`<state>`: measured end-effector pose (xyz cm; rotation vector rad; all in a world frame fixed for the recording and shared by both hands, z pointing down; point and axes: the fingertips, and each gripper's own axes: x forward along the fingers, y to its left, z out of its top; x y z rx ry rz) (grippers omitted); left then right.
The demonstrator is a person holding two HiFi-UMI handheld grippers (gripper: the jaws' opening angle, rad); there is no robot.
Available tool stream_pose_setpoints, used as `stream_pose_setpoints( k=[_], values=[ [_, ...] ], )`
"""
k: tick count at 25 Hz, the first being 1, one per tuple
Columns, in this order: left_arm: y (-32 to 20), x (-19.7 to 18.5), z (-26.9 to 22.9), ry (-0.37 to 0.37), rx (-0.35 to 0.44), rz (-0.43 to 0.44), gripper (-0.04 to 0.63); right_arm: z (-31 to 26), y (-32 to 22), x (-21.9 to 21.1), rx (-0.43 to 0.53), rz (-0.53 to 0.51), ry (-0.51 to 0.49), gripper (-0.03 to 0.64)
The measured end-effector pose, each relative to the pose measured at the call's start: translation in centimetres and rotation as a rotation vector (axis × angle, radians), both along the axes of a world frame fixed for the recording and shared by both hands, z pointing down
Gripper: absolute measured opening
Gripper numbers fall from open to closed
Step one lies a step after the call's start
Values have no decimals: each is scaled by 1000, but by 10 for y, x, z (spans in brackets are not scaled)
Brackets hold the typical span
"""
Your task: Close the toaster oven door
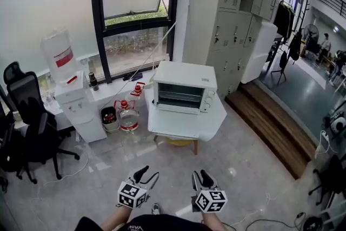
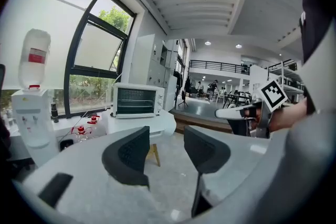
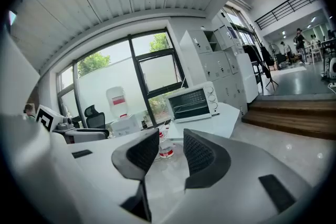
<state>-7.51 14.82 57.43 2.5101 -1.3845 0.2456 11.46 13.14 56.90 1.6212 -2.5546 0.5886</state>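
At the far left, a black office chair (image 1: pixel 32 116) is seen on the floor. Just right of it a white water dispenser (image 1: pixel 73 97) is stood against the wall, with an upturned bottle on top. A dark-framed window (image 1: pixel 135 13) is set in the wall behind, its upper pane tilted open. On the floor below it, a small bin (image 1: pixel 110 119) and a clear jug with a red cap (image 1: pixel 128 118) are placed side by side, just left of the worktop.

The white toaster oven (image 1: pixel 184 92) is placed on a white worktop (image 1: pixel 186 128) in the middle of the scene, far from the person. Its glass door (image 1: pixel 179 96) is seen upright against the oven's front, with the knobs to the right of it. Grey lockers (image 1: pixel 232 19) are stood behind and to the right, and a wooden step (image 1: pixel 270 127) is laid along the floor further right.

Near the person, both tools are held low over the floor and well apart from the oven. The left tool (image 1: pixel 147 175) is held with its jaws apart, and only floor is seen through the gap. The right tool (image 1: pixel 201 177) is likewise held with its jaws parted and gripping nothing; the distant jug and floor are seen between them.
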Motion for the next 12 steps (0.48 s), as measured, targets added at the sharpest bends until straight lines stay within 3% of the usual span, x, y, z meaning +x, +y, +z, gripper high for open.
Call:
stream_pose_setpoints(
  k=[6,12],
  values=[
    [-52,-37,7,-2,-25,34,207,6,-36,-15,-13,94,3,141],
    [-72,-48,23,14,-62,36,207,20,-57,-15,-51,139,29,141]
  ],
)
